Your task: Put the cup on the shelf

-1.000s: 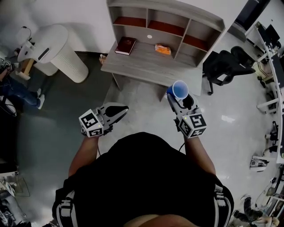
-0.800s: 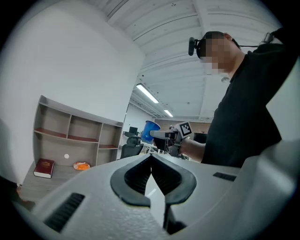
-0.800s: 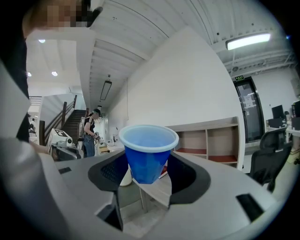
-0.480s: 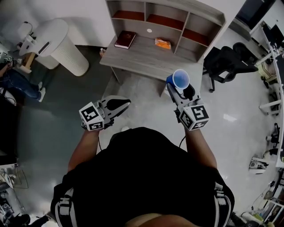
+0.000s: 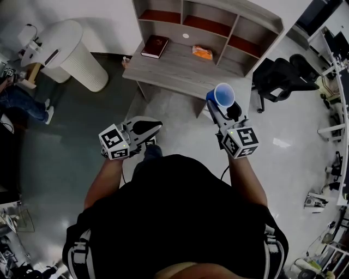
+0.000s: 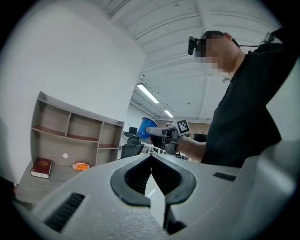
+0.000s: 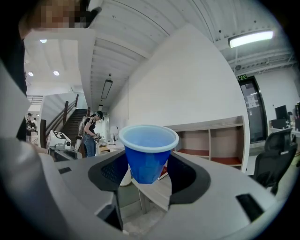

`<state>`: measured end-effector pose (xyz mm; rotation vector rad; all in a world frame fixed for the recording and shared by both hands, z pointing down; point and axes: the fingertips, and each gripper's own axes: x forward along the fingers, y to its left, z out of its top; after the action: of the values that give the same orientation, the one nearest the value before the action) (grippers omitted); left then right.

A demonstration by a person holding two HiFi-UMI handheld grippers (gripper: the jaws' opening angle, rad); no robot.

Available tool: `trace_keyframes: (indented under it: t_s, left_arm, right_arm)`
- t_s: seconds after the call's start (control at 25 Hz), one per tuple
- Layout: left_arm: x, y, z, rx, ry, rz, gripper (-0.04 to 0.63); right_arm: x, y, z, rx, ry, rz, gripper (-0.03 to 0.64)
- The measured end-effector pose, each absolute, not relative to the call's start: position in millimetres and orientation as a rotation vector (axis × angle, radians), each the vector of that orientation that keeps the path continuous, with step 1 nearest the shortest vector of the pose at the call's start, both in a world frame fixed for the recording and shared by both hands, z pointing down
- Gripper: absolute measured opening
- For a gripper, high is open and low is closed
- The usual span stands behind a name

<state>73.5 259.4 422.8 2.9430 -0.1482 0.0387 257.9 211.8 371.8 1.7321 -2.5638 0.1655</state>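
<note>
Blue cup (image 7: pixel 147 152): upright, mouth up, pinched low on its wall between the pads of the right tongs (image 5: pixel 219 109). It is held in the air over the floor (image 5: pixel 180 122), just off the near right corner of the table (image 5: pixel 174 73), and is not on the shelf (image 5: pixel 256 15).

Surface: a grey wood-grain table with the shelf standing along its rear edge. The shelf is open-fronted, and its upper compartments have reddish boards. A dark red book (image 5: pixel 155 46) lies flat on the table at the left, and an orange packet (image 5: pixel 202 53) lies nearer the middle, well apart from it.

Room: pale glossy floor, darker grey at the left. A white ribbed cylinder (image 5: pixel 73 54) stands left of the table and a black office chair (image 5: pixel 281 79) to its right.

Arms: both forearms are bent forward of the torso, marker cubes uppermost. The left tongs (image 6: pixel 151 174) are pressed together, with nothing between them, and are held lower than the right tongs and well apart from them.
</note>
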Motion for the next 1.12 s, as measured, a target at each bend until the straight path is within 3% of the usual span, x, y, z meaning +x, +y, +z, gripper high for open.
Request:
trace_keyframes:
  t_s: [0.68,1.12]
  left_arm:
    - [-26,56,423,2.976,-0.175,0.034,0.017]
    - [-49,-20,426,2.969,-0.134,0.039,0.017]
  right_arm:
    - [196,66,379,1.818,-2.427,0.192,0.264]
    - [159,-4,378,1.839,-2.391,0.224,0.264]
